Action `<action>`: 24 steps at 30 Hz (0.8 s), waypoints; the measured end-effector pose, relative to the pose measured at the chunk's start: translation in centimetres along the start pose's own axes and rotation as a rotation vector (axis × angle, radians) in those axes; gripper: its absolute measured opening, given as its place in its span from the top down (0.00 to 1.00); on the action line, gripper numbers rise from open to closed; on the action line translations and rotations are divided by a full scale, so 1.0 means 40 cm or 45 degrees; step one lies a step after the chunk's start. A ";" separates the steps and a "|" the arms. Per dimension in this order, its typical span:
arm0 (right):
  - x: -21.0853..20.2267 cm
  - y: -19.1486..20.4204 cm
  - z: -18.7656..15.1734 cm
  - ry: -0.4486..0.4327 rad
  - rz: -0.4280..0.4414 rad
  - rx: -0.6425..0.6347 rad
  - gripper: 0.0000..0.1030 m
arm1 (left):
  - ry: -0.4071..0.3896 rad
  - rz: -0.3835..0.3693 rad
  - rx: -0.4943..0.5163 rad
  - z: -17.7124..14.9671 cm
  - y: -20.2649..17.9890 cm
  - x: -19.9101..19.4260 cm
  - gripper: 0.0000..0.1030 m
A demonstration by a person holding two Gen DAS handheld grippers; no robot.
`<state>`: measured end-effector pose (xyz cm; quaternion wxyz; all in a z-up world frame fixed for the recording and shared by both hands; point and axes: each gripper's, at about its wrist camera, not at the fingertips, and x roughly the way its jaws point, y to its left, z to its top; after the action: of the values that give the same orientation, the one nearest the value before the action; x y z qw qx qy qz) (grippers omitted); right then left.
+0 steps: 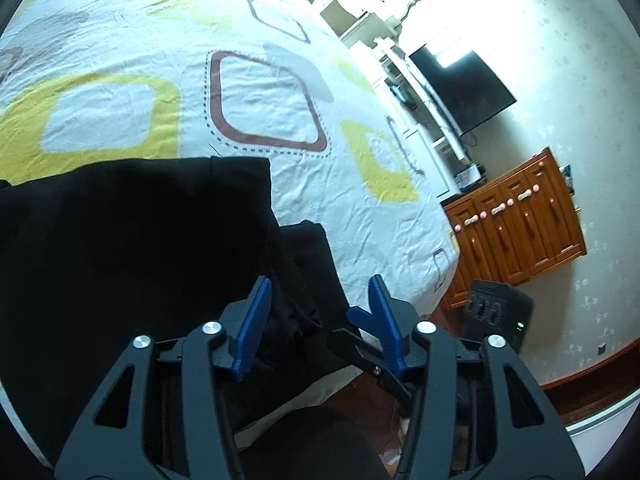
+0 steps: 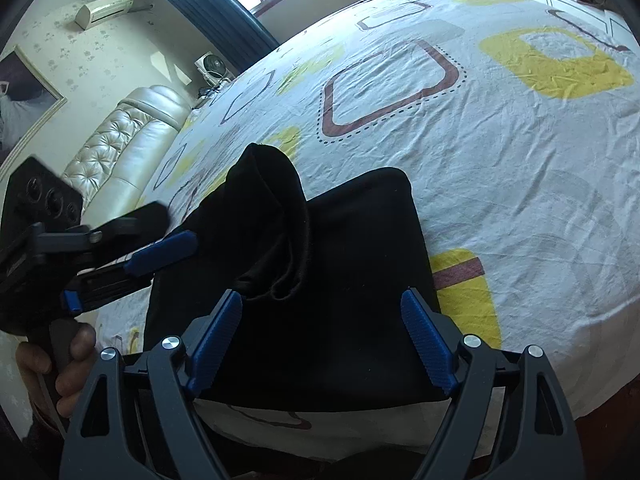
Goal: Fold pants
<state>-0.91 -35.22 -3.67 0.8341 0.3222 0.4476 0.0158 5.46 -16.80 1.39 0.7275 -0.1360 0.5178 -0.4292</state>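
Fingers spread wide on both sides, nothing gripped: right gripper hanging above the near half of the pants, left gripper open over a rumpled end of cloth at the pants' left side, also seen from the right view.

Pants lying black and mostly folded into a squarish stack at the near edge of the bed, with one loose tube of leg standing up and curling over the top.

Probably the last tidy-up of the fold. Best done by pinching that raised leg low at its hem, drawing it flat across the stack, then pressing the layers square; worth taking one layer only, since dark cloth hides its edges.

Beneath: wide white sheet, creased, printed with yellow and brown squares. Beyond, far right in the left view: pale wall, black screen, wooden cabinet. Far left in the right view: tufted headboard, air conditioner, small fan.
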 end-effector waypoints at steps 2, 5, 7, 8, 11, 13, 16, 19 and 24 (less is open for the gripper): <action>-0.003 -0.015 0.013 0.025 0.058 0.050 0.21 | -0.083 0.018 -0.029 -0.019 0.034 -0.075 0.36; 0.013 -0.040 0.041 0.112 0.234 0.172 0.21 | -0.168 0.067 -0.124 -0.052 0.134 -0.176 0.34; 0.041 -0.052 0.056 0.170 0.346 0.263 0.21 | -0.208 0.112 -0.215 -0.075 0.221 -0.223 0.27; 0.059 -0.057 0.064 0.191 0.380 0.302 0.21 | -0.221 0.141 -0.285 -0.088 0.269 -0.241 0.26; 0.119 -0.051 0.084 0.255 0.347 0.319 0.21 | -0.231 0.147 -0.530 -0.129 0.407 -0.281 0.26; 0.146 -0.030 0.092 0.282 0.291 0.273 0.19 | -0.223 0.095 -0.691 -0.163 0.484 -0.293 0.26; 0.167 0.010 0.103 0.306 0.242 0.171 0.21 | -0.222 0.035 -0.854 -0.204 0.555 -0.291 0.26; 0.187 0.058 0.099 0.388 0.262 0.072 0.37 | -0.218 0.011 -0.913 -0.218 0.577 -0.280 0.25; 0.231 0.100 0.062 0.492 0.237 0.004 0.56 | -0.196 0.050 -0.830 -0.206 0.551 -0.267 0.20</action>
<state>7.57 -30.43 -7.30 0.7270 0.3546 0.5676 0.1536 7.94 6.51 -9.47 0.6909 -0.3835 0.5737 -0.2155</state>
